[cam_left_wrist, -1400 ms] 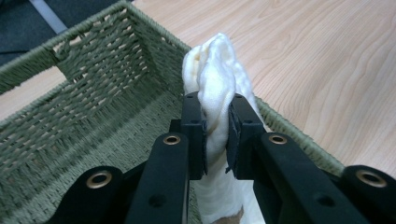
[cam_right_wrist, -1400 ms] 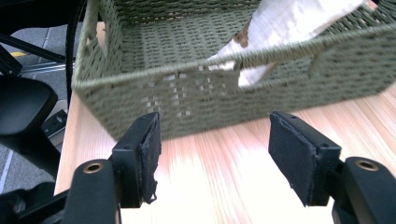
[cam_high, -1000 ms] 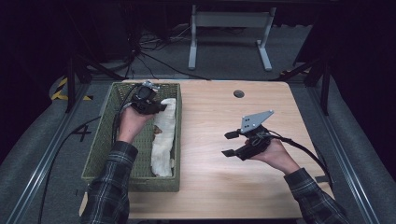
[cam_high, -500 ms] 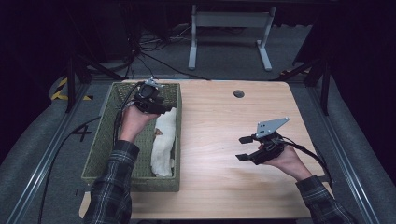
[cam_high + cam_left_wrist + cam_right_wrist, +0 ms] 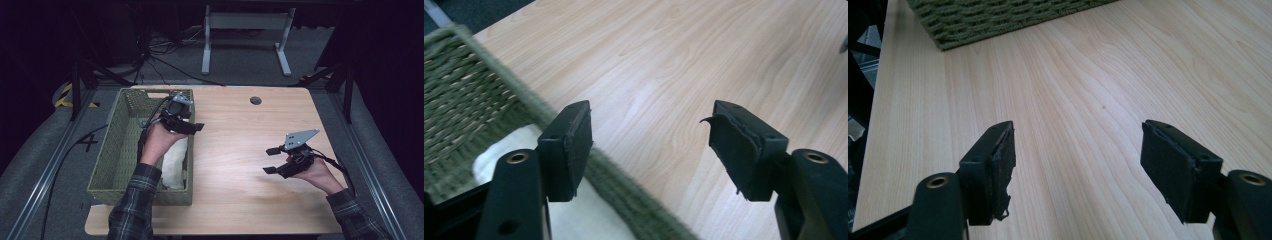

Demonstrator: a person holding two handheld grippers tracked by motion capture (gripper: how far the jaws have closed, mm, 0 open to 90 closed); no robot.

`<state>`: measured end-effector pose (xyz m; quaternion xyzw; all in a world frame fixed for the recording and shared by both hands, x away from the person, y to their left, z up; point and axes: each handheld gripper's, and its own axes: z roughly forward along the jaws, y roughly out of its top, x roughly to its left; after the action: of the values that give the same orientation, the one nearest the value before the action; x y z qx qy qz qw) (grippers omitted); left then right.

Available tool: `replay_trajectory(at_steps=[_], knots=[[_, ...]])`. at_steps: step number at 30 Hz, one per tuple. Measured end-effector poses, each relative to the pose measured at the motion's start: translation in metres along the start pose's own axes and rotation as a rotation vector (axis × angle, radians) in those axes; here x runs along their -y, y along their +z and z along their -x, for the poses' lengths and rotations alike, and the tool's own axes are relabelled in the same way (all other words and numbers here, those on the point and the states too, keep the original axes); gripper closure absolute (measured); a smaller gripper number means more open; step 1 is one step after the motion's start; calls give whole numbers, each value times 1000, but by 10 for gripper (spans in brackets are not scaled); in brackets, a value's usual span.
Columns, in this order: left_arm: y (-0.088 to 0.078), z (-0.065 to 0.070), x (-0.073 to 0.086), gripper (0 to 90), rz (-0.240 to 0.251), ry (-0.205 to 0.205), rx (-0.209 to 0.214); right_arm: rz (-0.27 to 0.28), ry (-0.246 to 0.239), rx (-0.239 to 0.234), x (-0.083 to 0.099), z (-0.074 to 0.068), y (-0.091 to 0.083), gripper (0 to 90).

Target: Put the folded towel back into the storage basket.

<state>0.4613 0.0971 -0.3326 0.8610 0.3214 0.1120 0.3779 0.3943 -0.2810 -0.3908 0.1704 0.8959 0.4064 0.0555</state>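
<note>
In the high view, the left gripper point(image 5: 192, 126) is held over the right-hand rim of the green woven basket point(image 5: 116, 155), at about nine o'clock on the wooden table point(image 5: 235, 150). Its jaws have just been opening and are seen spread apart with nothing between them. In the left gripper view the same jaws are seen wide, with bare tabletop between the pads point(image 5: 576, 145), the basket's rim passing under the left pad, and the white cloth point(image 5: 574, 215) lying below, inside the basket.

The white cloth point(image 5: 175, 162) is found in the high view along the basket's right inner wall, stretched from the gripper's position toward six o'clock; it is touched by neither gripper, and its far end is hidden by the left hand point(image 5: 162, 137).

The right gripper point(image 5: 272, 160) is held low over the table at about four o'clock, well apart from the basket, its tips pointed toward nine o'clock. Its jaws are released and wide, and nothing is grasped; in the right gripper view bare wood is seen between them, with a corner of the basket point(image 5: 998, 20) at twelve o'clock.
</note>
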Motion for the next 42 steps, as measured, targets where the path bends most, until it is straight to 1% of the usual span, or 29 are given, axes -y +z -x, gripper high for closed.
replay_trajectory(at_steps=[1,2,3,4,5,7,10,11,15,16,17,19,23,24,25,26,27,28,29,30,32,33,34,35,37,38,39,40,42], knots=[[1,5,-1,332,-2,3,4,-3,-2,1,3,1,-2,304],[1,5,-1,327,-2,3,4,-10,-1,3,6,1,-4,303],[4,13,-3,320,3,5,14,-15,-5,8,9,1,-6,302],[4,13,-3,318,3,5,14,-16,-4,10,10,1,-7,302],[7,22,-5,311,2,8,27,-14,3,11,14,1,-9,301],[10,30,-7,301,5,20,36,-16,6,20,17,2,-12,299],[12,43,-9,293,18,27,60,-16,14,29,21,2,-15,299],[13,47,-10,293,13,34,67,-17,16,36,23,1,-15,298],[17,64,-9,293,35,49,96,-21,23,46,27,0,-17,294],[17,64,-9,293,35,49,96,-21,23,46,27,0,-17,294],[19,71,-8,294,44,49,102,-21,30,52,28,0,-18,292],[24,78,-6,295,46,62,106,-25,25,59,29,-1,-17,286],[33,92,-2,294,34,67,121,-32,25,62,33,-4,-17,279],[35,96,0,293,32,66,132,-34,28,62,34,-4,-17,279],[35,96,0,293,32,66,132,-34,28,62,34,-4,-17,279],[37,100,1,293,39,63,141,-37,28,62,36,-5,-17,279],[41,107,3,293,35,71,146,-36,29,66,39,-5,-17,279],[41,107,3,293,35,71,146,-36,29,66,39,-5,-17,279],[46,117,4,293,16,93,143,-39,30,64,41,-5,-17,278],[46,117,4,293,16,93,143,-39,30,64,41,-5,-17,278],[54,128,7,292,13,97,152,-45,34,75,45,-7,-18,267],[54,128,7,292,13,97,152,-45,34,75,45,-7,-18,267],[61,136,10,292,2,105,157,-39,37,74,48,-7,-18,263],[61,136,10,291,2,105,157,-39,37,74,48,-7,-18,263],[71,144,15,280,-18,115,163,-45,43,78,52,-7,-18,256],[71,144,15,274,-18,115,163,-45,43,78,52,-7,-18,256],[78,148,19,270,-25,125,167,-47,53,79,56,-6,-20,255],[78,148,19,266,-25,125,167,-47,53,79,56,-6,-20,255],[87,153,27,253,-38,126,175,-44,65,89,60,-6,-22,255]])
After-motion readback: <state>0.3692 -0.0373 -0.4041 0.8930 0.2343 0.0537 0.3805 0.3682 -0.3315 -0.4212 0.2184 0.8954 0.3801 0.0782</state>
